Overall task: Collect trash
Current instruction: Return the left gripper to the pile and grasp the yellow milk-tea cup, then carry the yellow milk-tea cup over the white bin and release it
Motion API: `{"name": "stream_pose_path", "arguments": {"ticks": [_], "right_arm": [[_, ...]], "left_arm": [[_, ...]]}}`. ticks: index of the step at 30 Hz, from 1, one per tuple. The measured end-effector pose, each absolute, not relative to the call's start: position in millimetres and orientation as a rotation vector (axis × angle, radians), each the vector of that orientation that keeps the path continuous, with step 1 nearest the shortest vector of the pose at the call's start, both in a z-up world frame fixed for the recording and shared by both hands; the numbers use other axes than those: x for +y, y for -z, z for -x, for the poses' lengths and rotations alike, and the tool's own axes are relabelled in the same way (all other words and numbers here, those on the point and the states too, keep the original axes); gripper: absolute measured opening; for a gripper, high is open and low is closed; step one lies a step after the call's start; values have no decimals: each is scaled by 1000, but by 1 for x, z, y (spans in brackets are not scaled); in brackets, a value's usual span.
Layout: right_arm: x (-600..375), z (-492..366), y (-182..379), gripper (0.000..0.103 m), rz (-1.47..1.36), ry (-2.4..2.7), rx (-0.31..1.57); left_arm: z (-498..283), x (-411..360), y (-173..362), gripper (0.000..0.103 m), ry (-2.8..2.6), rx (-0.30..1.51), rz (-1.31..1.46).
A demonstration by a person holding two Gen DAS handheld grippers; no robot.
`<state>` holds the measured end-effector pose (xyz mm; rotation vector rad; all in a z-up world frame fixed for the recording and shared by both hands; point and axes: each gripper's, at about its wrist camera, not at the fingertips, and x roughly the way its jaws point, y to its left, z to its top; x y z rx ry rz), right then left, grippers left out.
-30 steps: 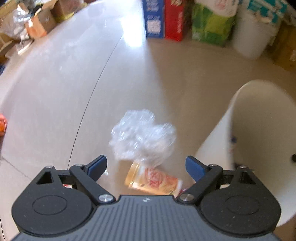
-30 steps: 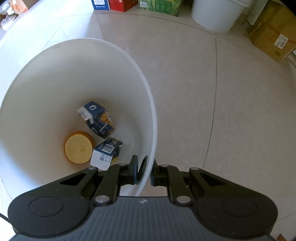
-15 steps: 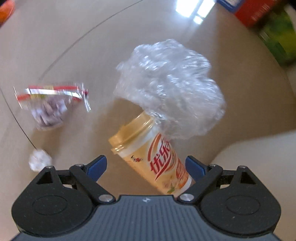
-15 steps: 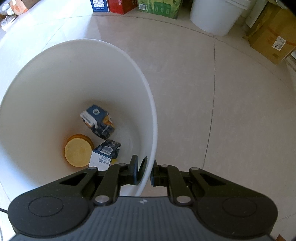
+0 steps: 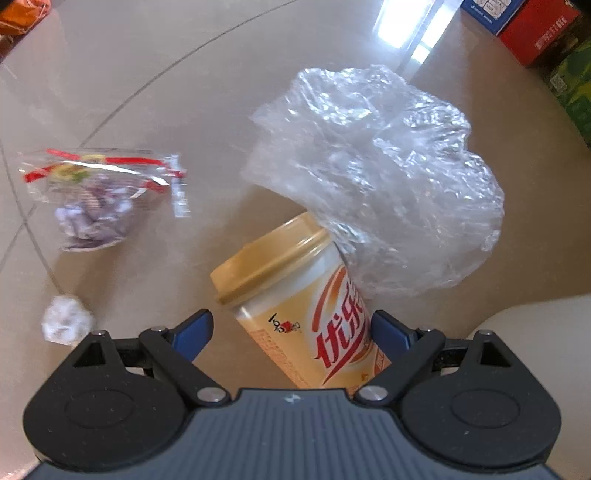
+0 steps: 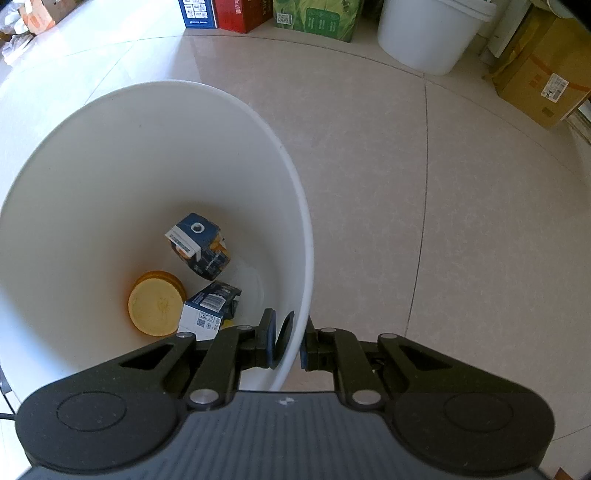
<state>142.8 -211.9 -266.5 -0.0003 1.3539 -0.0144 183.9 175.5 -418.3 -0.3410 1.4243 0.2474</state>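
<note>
A yellow drink cup (image 5: 295, 295) with red lettering lies tilted on the tiled floor, its lid pointing away and left. My left gripper (image 5: 291, 332) is open, its blue fingertips on either side of the cup's body. A crumpled clear plastic bag (image 5: 373, 173) rests against the cup's far side. My right gripper (image 6: 286, 343) is shut on the rim of the white bin (image 6: 110, 155). Inside the bin lie two blue cartons (image 6: 201, 245) and a yellow-lidded cup (image 6: 155, 308).
On the floor to the left lie a clear snack wrapper with red stripes (image 5: 99, 192) and a white paper ball (image 5: 66, 325). Boxes (image 6: 236, 14), a white bucket (image 6: 428, 33) and a cardboard box (image 6: 535, 74) stand along the far side.
The left gripper has tipped down and closed in on the cup, which now sits between its open fingers. The right gripper keeps its hold on the bin rim, barely shifted.
</note>
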Motion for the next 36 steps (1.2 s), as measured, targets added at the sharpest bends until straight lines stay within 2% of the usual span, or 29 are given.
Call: {"name": "stream_pose_path", "arguments": {"ticks": [3, 7, 9, 11, 14, 26, 36], "right_arm": [[-212, -144, 266, 15, -8, 21, 1359], [-212, -144, 266, 15, 0, 20, 1354], [-211, -143, 266, 15, 6, 21, 1351], [-210, -143, 266, 15, 8, 22, 1351], [-209, -143, 266, 15, 17, 17, 1350], [-209, -144, 266, 15, 6, 24, 1353], [-208, -142, 266, 15, 16, 17, 1346]], "left_arm": [[-172, 191, 418, 93, -291, 1433, 313], [-167, 213, 431, 91, -388, 1448, 512], [-167, 214, 439, 88, -411, 1441, 579], [-166, 213, 443, 77, -438, 1432, 629], [-161, 204, 447, 75, -455, 1401, 646], [-177, 196, 404, 75, -320, 1400, 331], [-191, 190, 313, 75, -131, 1361, 81]]}}
